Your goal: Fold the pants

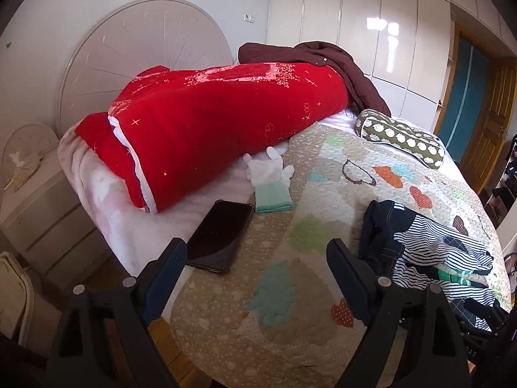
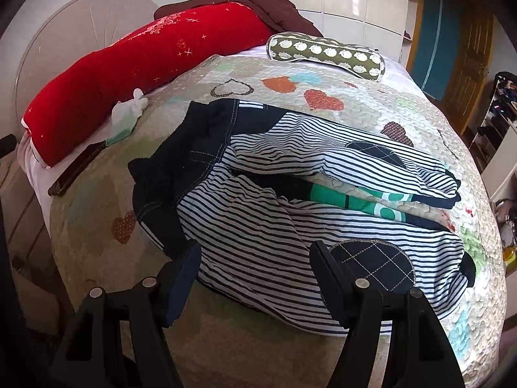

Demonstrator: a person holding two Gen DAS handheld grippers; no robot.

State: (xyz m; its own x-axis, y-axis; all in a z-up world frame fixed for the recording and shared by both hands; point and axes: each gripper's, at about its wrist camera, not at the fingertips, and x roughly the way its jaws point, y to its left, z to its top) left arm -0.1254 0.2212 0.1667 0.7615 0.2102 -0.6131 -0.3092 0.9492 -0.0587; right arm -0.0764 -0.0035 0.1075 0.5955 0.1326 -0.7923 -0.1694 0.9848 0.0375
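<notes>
- The striped pants (image 2: 290, 200) lie unfolded on the quilt (image 2: 97, 258) of the bed, dark waistband toward the red blanket (image 2: 122, 74), the two legs spread apart toward the right
- The right gripper (image 2: 255, 265) hovers with its fingers (image 2: 184, 278) spread wide and holding nothing; the near leg and its dark knee patch lie just past the fingertips, whether touching I cannot tell
- The left gripper (image 1: 257, 258) is also spread wide and empty, over bare quilt; the pants (image 1: 429, 249) sit off to its right, apart from the fingers (image 1: 342, 268)
- Only the left view shows the bedside drawers (image 1: 35, 200); only the right view shows both legs in full, with a green patterned cloth (image 2: 362, 203) lying between them
- Count: one pair of pants, one phone (image 1: 221, 236), one white glove (image 1: 269, 177), one spotted bolster (image 1: 400, 135), one brown garment (image 1: 326, 58) on the blanket
</notes>
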